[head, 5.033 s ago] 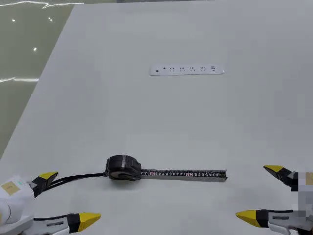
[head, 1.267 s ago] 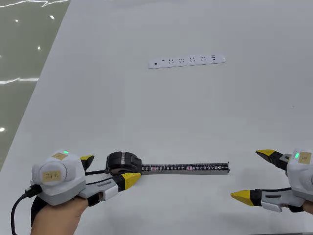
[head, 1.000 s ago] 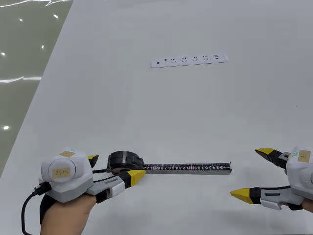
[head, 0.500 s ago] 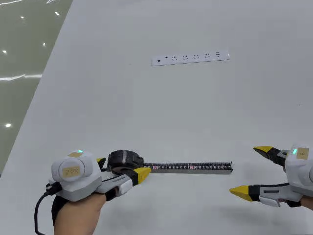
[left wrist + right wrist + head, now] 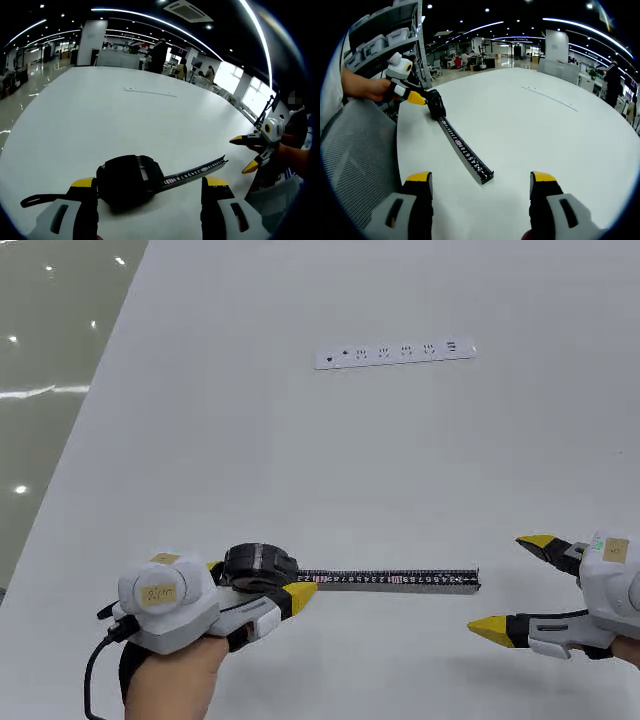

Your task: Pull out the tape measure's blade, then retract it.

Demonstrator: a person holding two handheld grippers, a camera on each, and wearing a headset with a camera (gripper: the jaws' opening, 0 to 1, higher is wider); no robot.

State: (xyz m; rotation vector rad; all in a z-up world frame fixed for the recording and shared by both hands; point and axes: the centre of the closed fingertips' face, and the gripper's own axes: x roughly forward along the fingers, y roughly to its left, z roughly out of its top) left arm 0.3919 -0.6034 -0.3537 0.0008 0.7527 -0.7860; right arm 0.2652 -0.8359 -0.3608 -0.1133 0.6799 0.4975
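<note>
Right gripper view, shelving [image 5: 385, 35] behind left claw [image 5: 420, 96] at tape measure [image 5: 436, 107]

Big open-plan office or lab hall. Long white table [image 5: 300, 440] w/ a power strip [image 5: 396, 352] lying on it. Glossy green-grey floor [image 5: 50, 360] reflecting ceiling spots. Dark ceiling w/ long light strips [image 5: 115, 11] and an AC vent [image 5: 188, 10]. White column [image 5: 92, 42], bright windows [image 5: 227, 75] along one side. Several people [image 5: 159, 55] at far end, standing or seated near desks. Metal rack [image 5: 417, 45] w/ grey storage bins [image 5: 400, 35] at table's edge, so part office, part lab or workshop.
</note>
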